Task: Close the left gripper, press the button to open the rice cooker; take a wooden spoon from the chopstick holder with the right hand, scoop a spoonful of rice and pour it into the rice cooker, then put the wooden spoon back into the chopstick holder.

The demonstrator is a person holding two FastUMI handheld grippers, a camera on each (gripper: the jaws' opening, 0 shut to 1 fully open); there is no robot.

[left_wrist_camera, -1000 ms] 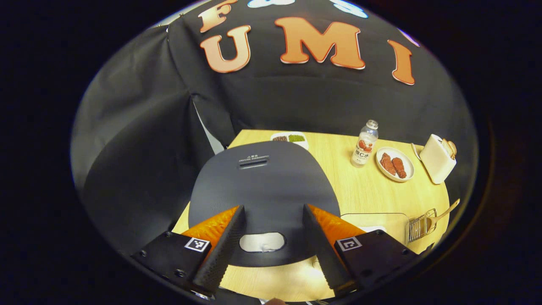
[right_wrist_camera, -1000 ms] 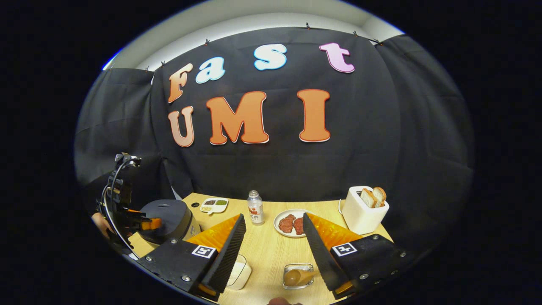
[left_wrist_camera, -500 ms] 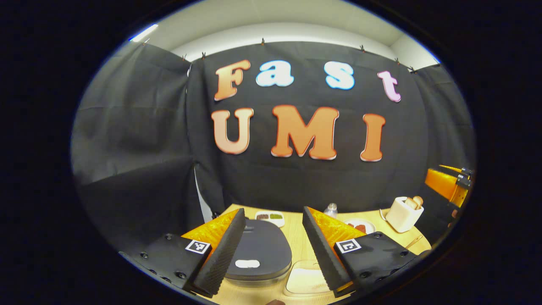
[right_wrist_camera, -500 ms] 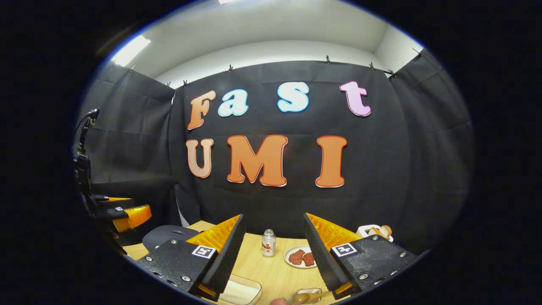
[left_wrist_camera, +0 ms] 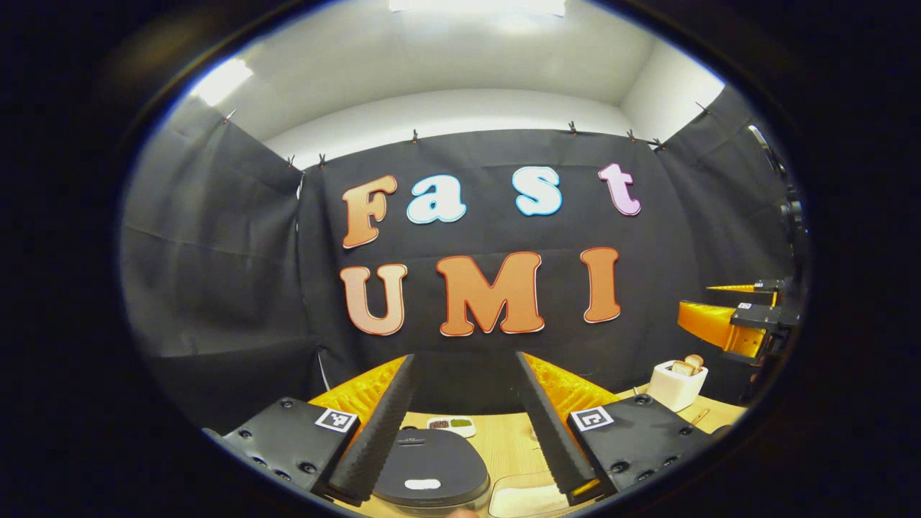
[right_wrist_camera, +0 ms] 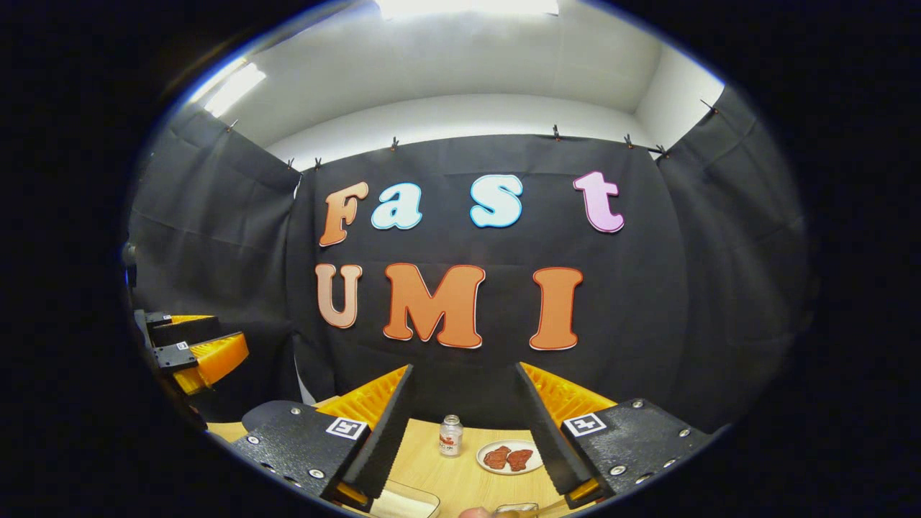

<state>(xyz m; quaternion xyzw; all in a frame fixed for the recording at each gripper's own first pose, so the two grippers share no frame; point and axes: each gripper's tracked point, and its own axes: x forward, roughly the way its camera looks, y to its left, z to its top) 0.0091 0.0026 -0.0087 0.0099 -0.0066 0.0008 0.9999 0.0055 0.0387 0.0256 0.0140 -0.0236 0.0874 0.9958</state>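
Evidently both claws are held high to start: left claw (left_wrist_camera: 464, 424) spread above the rice cooker (left_wrist_camera: 432, 471), lid down; right claw (right_wrist_camera: 464, 432) spread, empty.

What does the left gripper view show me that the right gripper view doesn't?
Left gripper view: the toaster, the sectioned dish and the rice cooker's button. Right gripper view: the bottle and the plate of meat. Shared: the rice cooker, the table, and the left hand-held gripper and right hand-held gripper, both open.
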